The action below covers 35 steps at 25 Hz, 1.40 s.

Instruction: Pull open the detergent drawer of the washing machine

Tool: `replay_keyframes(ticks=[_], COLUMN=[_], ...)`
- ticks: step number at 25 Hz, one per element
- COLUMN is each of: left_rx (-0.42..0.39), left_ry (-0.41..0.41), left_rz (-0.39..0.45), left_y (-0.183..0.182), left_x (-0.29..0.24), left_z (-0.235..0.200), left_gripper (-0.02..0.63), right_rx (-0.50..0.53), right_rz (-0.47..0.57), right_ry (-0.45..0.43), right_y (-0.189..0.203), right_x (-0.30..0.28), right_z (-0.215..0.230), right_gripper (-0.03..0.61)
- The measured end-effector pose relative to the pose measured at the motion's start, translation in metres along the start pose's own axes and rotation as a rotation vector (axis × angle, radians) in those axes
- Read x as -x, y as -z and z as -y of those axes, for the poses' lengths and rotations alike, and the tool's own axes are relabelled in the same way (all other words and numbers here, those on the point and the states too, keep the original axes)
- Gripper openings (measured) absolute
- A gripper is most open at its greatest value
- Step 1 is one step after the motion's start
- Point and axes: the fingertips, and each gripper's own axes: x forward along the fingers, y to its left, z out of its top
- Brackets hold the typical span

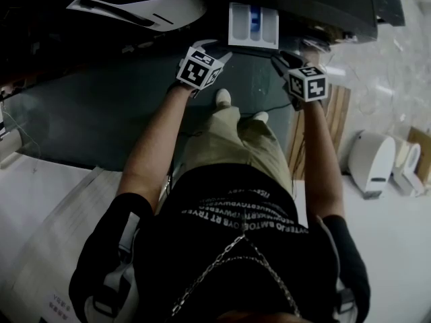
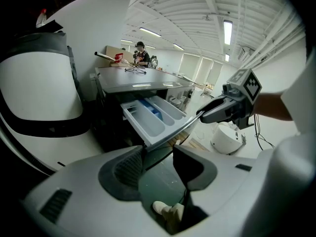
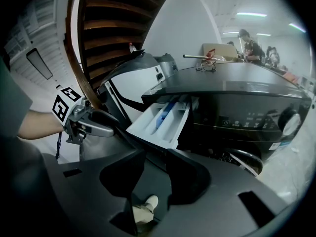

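Two tools hover before the washing machine [image 3: 237, 107], the left tool [image 2: 158, 157] and the right tool [image 3: 150, 162], jaws apart, gripping nothing. The detergent drawer [image 1: 253, 25] juts well out of its front. Pull harder and it may jerk off its stop, or a stray bump may shove it shut.

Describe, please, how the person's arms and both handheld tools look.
Both are grey two-jaw tools, the left tool and the right tool, each topped by a white cube with black square markers. A thin black cable hangs from the right one. Black short sleeves cover the upper arms.
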Motion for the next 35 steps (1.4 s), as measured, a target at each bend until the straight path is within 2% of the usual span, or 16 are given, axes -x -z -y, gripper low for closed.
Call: replay_keyframes(ticks=[7,14,17,20,22,24,25,27,29,35], left_rx=[0.036,0.046,0.085,0.125,0.138,0.129,0.116,0.080,0.060,0.057], left_ry=[-0.031,-0.044,-0.075,-0.126,-0.147,-0.135,-0.127,-0.125,-0.141,-0.198], left_rz=[0.010,0.021,0.024,0.048,0.080,0.130,0.157,0.211,0.269,0.436], left_y=[0.001,-0.001,-0.002,-0.001,-0.001,-0.008,-0.013,-0.025,-0.039,-0.081], left_x=[0.000,0.000,0.004,0.018,0.030,0.041,0.048,0.063,0.080,0.141], left_z=[0.000,0.000,0.000,0.001,0.006,0.019,0.027,0.041,0.049,0.059], left_gripper=[0.173,0.173,0.173,0.173,0.172,0.151,0.119,0.044,0.017,0.003], right_rx=[-0.019,0.008,0.014,0.014,0.015,0.025,0.033,0.058,0.093,0.198], right_rz=[-0.004,-0.031,-0.047,-0.018,0.017,0.046,0.062,0.101,0.139,0.251], right_ry=[0.028,0.050,0.059,0.080,0.085,0.086,0.091,0.111,0.130,0.151], right_y=[0.001,0.006,0.006,0.003,-0.003,-0.008,-0.010,-0.016,-0.024,-0.060], right_x=[0.002,0.000,0.007,0.020,0.033,0.047,0.054,0.069,0.085,0.131], right_z=[-0.004,0.002,-0.001,-0.006,-0.011,-0.017,-0.020,-0.028,-0.038,-0.063], right_gripper=[0.135,0.135,0.135,0.135,0.135,0.133,0.119,0.047,0.014,0.003])
